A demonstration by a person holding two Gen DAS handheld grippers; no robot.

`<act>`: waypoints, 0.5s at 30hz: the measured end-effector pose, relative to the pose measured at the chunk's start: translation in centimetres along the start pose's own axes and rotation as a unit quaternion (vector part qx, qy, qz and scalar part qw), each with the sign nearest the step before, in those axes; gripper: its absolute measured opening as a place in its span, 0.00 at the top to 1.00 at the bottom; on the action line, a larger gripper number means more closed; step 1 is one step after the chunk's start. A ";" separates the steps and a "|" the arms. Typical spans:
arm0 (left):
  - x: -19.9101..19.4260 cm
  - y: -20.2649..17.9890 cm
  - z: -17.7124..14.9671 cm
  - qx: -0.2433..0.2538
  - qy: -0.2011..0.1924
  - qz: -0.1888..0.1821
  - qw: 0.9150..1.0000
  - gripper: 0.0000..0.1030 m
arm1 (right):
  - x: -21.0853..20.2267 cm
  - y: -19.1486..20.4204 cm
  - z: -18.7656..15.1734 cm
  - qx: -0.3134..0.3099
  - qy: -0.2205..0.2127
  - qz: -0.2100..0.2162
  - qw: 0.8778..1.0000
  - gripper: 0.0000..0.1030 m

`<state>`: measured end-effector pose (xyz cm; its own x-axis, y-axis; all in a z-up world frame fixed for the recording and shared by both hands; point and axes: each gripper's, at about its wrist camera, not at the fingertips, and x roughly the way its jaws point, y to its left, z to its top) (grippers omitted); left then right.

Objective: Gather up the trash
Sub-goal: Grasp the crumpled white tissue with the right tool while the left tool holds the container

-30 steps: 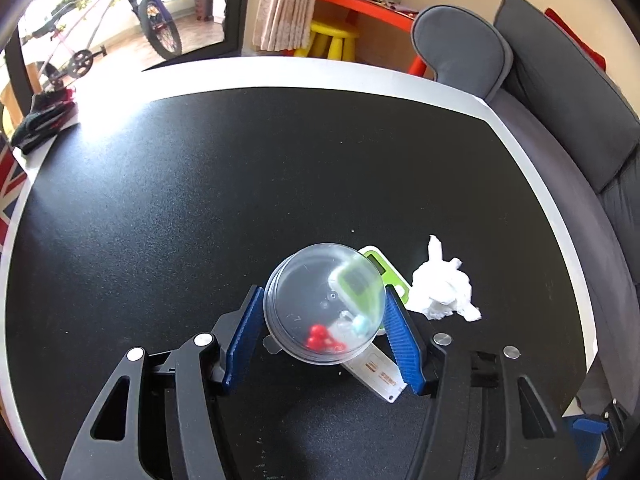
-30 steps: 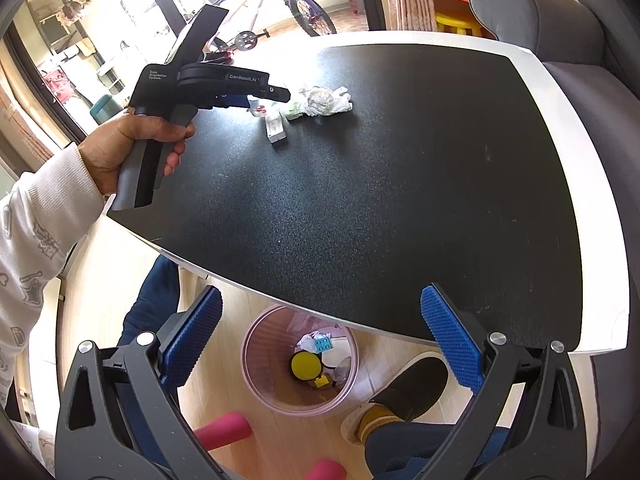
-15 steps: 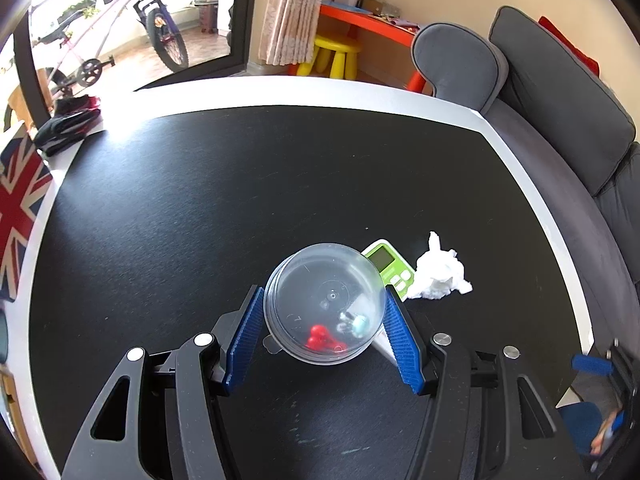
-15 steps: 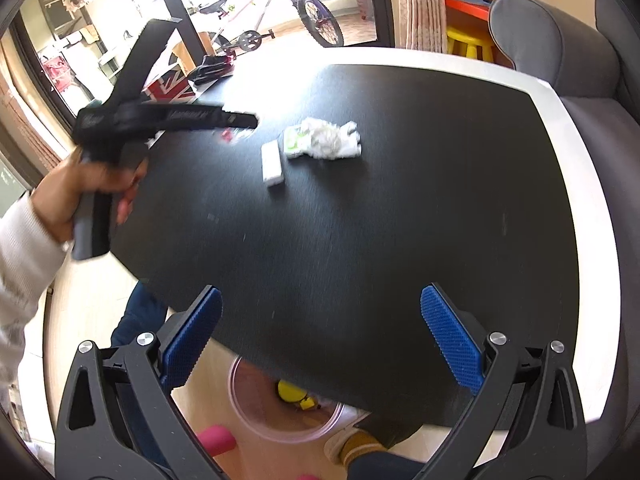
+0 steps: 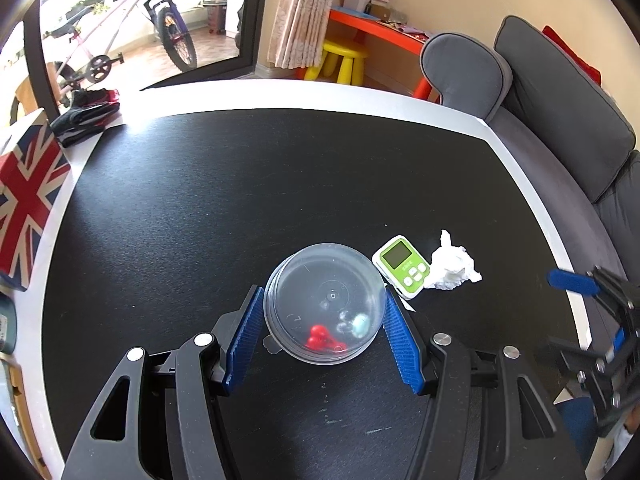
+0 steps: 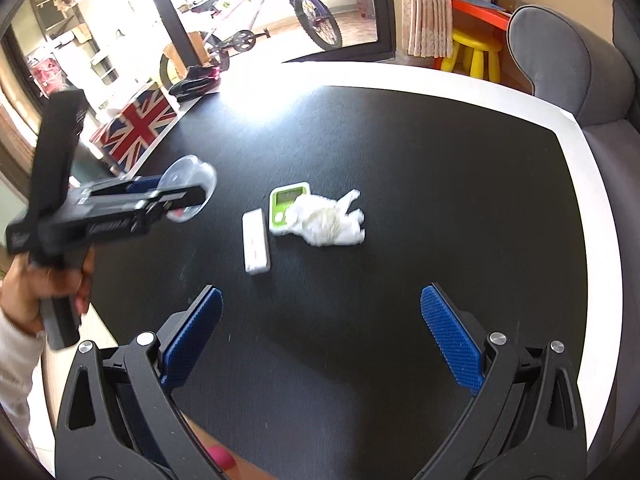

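Observation:
My left gripper (image 5: 325,330) is shut on a clear plastic container (image 5: 325,304) with small red and pale bits inside, held above the black table (image 5: 240,200). It also shows in the right wrist view (image 6: 188,188), lifted at the table's left side. A crumpled white tissue (image 6: 328,224) lies mid-table beside a green handheld device (image 6: 285,208) and a white rectangular piece (image 6: 256,246). The tissue (image 5: 452,266) and green device (image 5: 402,264) also show in the left wrist view. My right gripper (image 6: 320,340) is open and empty, near the table's front.
A Union Jack box (image 5: 24,200) and dark folded cloth (image 5: 86,114) sit at the table's left edge. A grey sofa (image 5: 560,120) runs along the right side. A yellow stool (image 6: 474,52) and a bicycle (image 6: 256,36) stand beyond the table.
My left gripper has lifted the clear container up and back from the other items. My right gripper has swung up from over the floor bin to face the table.

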<state>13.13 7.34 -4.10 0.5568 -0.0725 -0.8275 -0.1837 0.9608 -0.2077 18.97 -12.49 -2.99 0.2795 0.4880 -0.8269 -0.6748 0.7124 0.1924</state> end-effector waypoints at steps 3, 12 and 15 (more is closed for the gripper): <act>-0.1 0.2 -0.1 0.000 0.000 0.001 1.000 0.44 | 0.9 -0.1 1.6 0.004 0.006 -0.002 1.000 0.05; 0.2 0.7 -0.4 -0.006 0.006 0.002 1.000 0.44 | 4.5 -0.1 3.8 0.016 0.049 -0.008 0.999 0.05; 0.2 1.0 -0.7 -0.008 0.008 0.002 1.000 0.44 | 5.4 -0.1 4.3 0.015 0.053 -0.014 0.998 0.05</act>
<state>12.51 8.12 -4.82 0.5423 -0.0728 -0.8370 -0.1994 0.9566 -0.2124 23.47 -7.81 -5.20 0.2236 0.4132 -0.8827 -0.6470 0.7403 0.1827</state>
